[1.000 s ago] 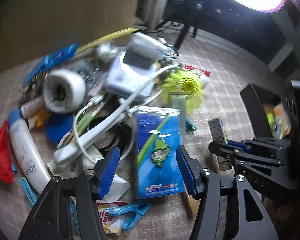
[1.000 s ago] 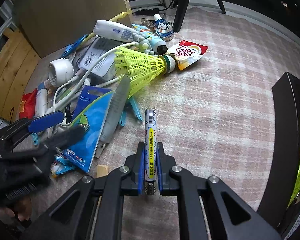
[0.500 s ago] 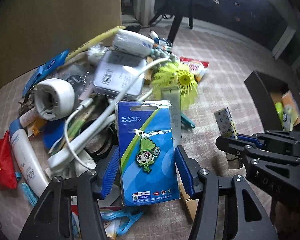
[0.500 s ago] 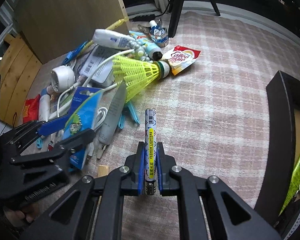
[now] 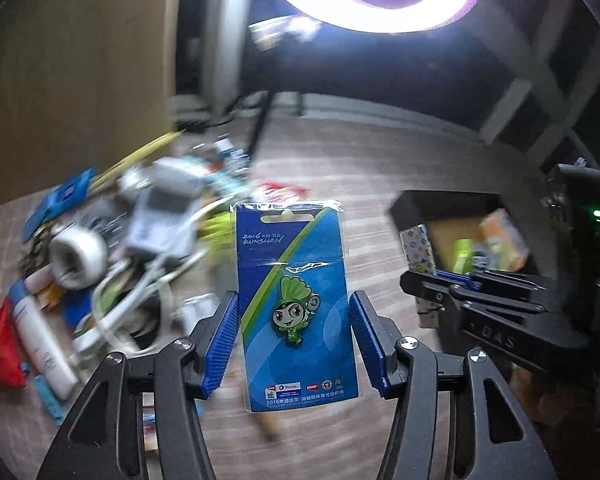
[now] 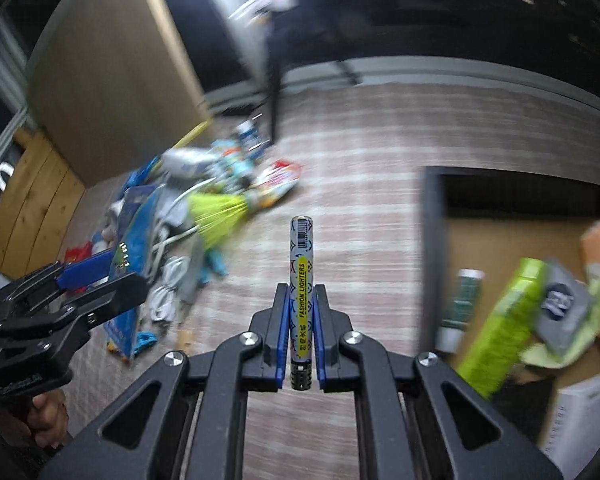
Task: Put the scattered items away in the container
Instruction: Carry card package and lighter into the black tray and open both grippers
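Left wrist view: left gripper point(image 5: 294, 344) fingers point(image 5: 222, 342) clamp the edges of a blue carded pin-badge packet with a green mascot point(image 5: 294, 300), held upright above the plaid tabletop point(image 5: 360, 168); blurred clutter pile point(image 5: 140, 240) behind.

Right wrist view: right gripper point(image 6: 300, 332) fingers narrow, gripping a slim patterned cylindrical lighter point(image 6: 301, 292). Black open container point(image 6: 432, 248) just right, part filled.

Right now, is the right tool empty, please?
No, the right tool is shut on a slim lighter standing up between its blue pads.
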